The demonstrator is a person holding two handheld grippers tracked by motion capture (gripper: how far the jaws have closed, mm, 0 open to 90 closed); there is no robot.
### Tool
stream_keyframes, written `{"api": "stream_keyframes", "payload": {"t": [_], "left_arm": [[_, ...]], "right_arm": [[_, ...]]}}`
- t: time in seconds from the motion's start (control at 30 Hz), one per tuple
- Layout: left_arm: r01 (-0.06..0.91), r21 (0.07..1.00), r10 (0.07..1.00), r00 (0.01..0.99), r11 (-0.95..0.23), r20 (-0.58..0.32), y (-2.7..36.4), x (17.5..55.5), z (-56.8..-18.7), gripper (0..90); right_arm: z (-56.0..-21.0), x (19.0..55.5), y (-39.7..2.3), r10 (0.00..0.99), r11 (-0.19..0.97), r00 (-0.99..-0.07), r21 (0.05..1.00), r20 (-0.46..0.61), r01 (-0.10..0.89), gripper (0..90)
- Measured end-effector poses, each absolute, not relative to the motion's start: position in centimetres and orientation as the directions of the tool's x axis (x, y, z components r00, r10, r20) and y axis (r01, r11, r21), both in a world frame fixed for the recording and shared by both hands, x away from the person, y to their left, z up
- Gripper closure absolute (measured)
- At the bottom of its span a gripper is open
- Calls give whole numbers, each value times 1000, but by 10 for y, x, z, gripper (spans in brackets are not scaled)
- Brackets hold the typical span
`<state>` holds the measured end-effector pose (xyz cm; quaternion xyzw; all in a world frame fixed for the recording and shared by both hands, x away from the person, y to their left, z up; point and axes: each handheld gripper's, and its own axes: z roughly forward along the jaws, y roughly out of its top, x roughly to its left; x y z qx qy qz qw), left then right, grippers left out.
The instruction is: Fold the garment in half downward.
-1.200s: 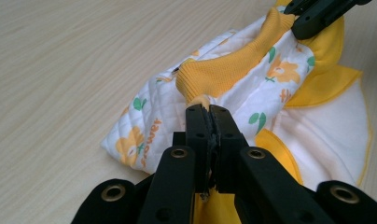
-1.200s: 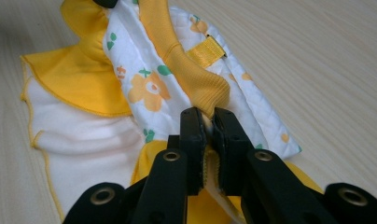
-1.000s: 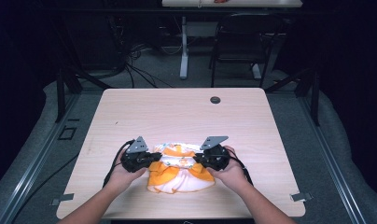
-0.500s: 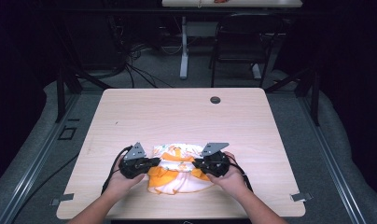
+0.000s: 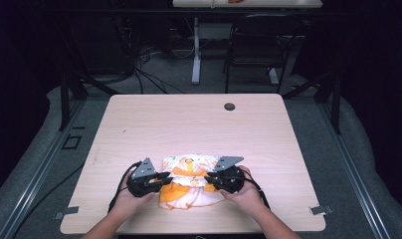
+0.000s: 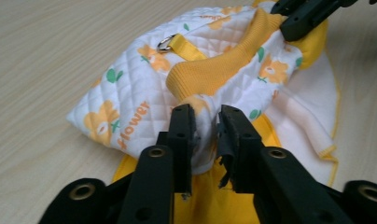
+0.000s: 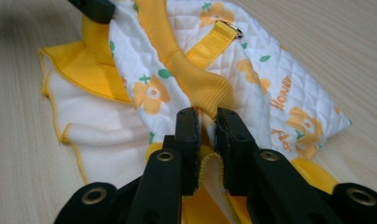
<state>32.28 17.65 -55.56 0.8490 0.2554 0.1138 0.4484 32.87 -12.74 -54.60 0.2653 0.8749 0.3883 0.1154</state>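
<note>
Jaws of both left gripper [image 6: 206, 122] and right gripper [image 7: 206, 122] have just been opening, garment [image 5: 190, 180] loosely between

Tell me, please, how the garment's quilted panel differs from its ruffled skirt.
The quilted panel bears orange flowers and lettering; the ruffled skirt is plain white. The panel is puffy with diamond stitching; the skirt lies flat, trimmed yellow. Both belong to one garment on the table.
</note>
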Motion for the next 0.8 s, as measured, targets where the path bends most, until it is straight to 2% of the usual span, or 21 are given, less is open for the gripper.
{"api": "stream_keyframes", "payload": {"t": [0.17,0.33,0.53,0.67,0.8], "left_arm": [[304,822,495,868,-481,-32,174,314,-552,667],[283,822,484,875,-494,-11,171,309,-549,657],[291,849,491,870,-441,-43,173,306,-539,619],[289,849,519,855,-442,-21,174,309,-532,620],[318,851,570,821,-417,-27,177,319,-529,620]], "right_arm": [[-546,325,-130,556,559,-831,739,2,376,740],[-543,321,-135,561,558,-828,742,-7,371,794],[-540,314,-138,548,563,-836,749,-21,350,811],[-535,309,-143,555,539,-832,767,-11,349,736],[-526,310,-148,567,498,-823,793,9,352,711]]}}
